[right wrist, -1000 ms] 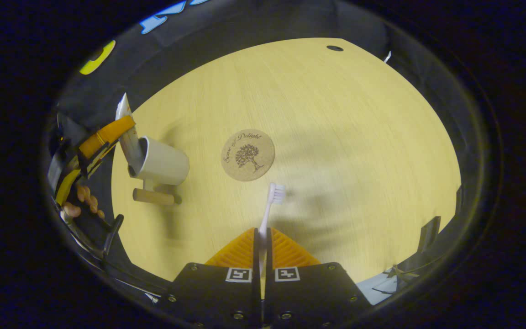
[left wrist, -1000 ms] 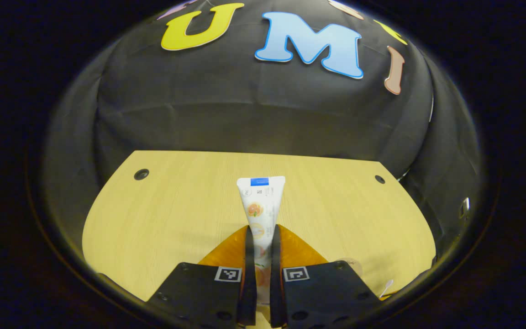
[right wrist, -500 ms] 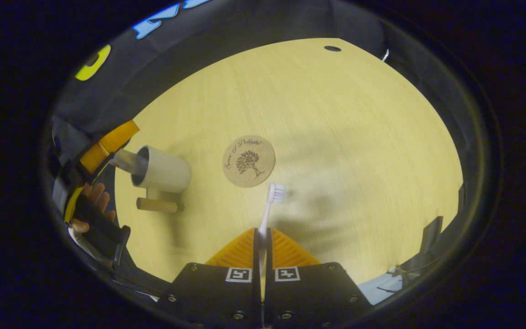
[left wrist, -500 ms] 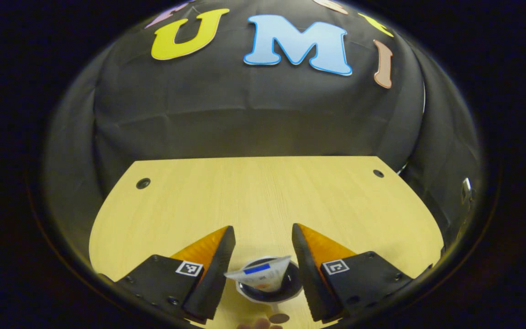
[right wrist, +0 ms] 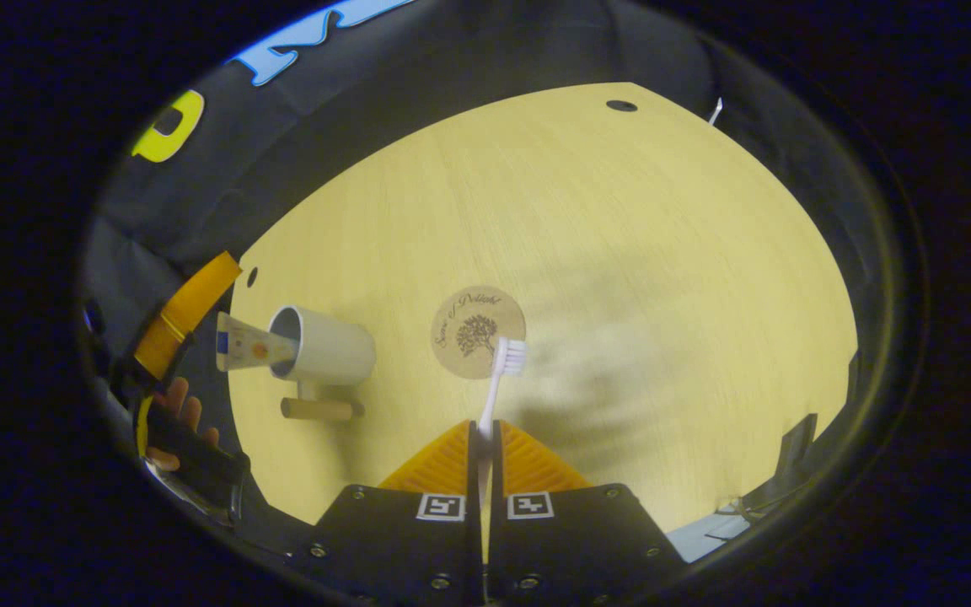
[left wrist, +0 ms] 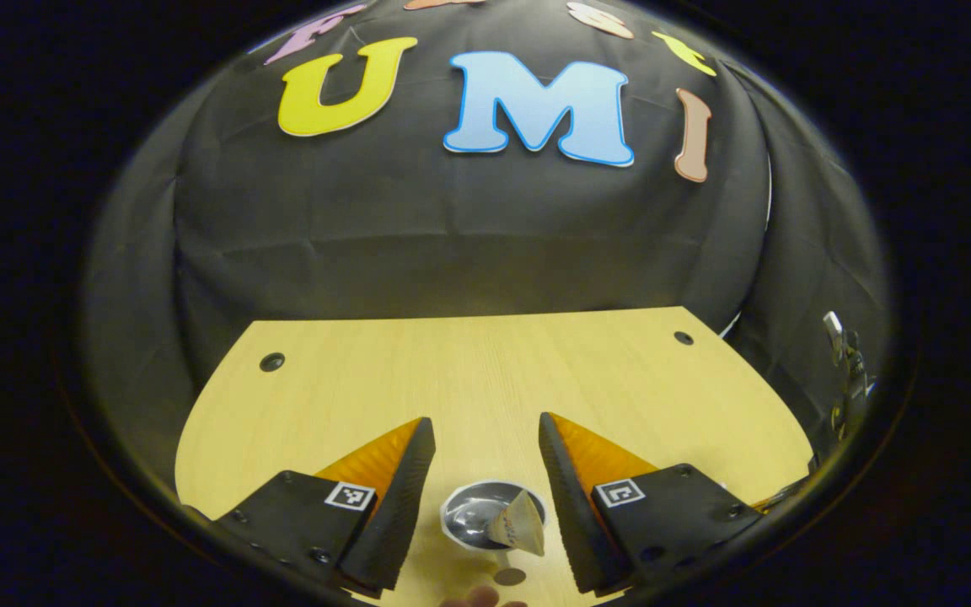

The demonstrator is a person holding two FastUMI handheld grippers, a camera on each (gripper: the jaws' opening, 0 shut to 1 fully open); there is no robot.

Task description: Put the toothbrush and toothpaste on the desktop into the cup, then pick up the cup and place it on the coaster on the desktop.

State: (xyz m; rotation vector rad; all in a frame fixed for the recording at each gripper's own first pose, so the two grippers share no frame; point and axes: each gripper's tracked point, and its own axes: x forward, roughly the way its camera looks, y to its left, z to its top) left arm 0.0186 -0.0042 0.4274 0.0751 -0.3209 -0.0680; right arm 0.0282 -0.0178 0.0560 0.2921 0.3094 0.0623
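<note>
In the left gripper view, my left gripper (left wrist: 485, 426) stands open above the white cup (left wrist: 462, 524), whose round mouth lies between the fingers below. The toothpaste tube (left wrist: 517, 523) leans inside that cup, free of both fingers. In the right gripper view, my right gripper (right wrist: 484, 428) is shut on the white toothbrush (right wrist: 498, 381), bristle head pointing away over the near edge of the round wooden coaster (right wrist: 470, 324). Left of the coaster stands the cup (right wrist: 329, 347) with its wooden handle (right wrist: 317, 410), the toothpaste tube (right wrist: 245, 347) sticking out of its mouth. The left gripper (right wrist: 186, 303) hovers beside the tube.
The light wooden desktop (right wrist: 620, 253) has small dark holes (left wrist: 271, 362) near its back corners. Black cloth walls close off the back and sides. A hand (right wrist: 178, 409) holds the left gripper at the desk's left edge. Pale items (right wrist: 709, 531) lie off the desk's lower right edge.
My left gripper opened and let the toothpaste drop into the cup, then drew back a little. My right gripper, still holding the toothbrush, moved forward toward the coaster.
</note>
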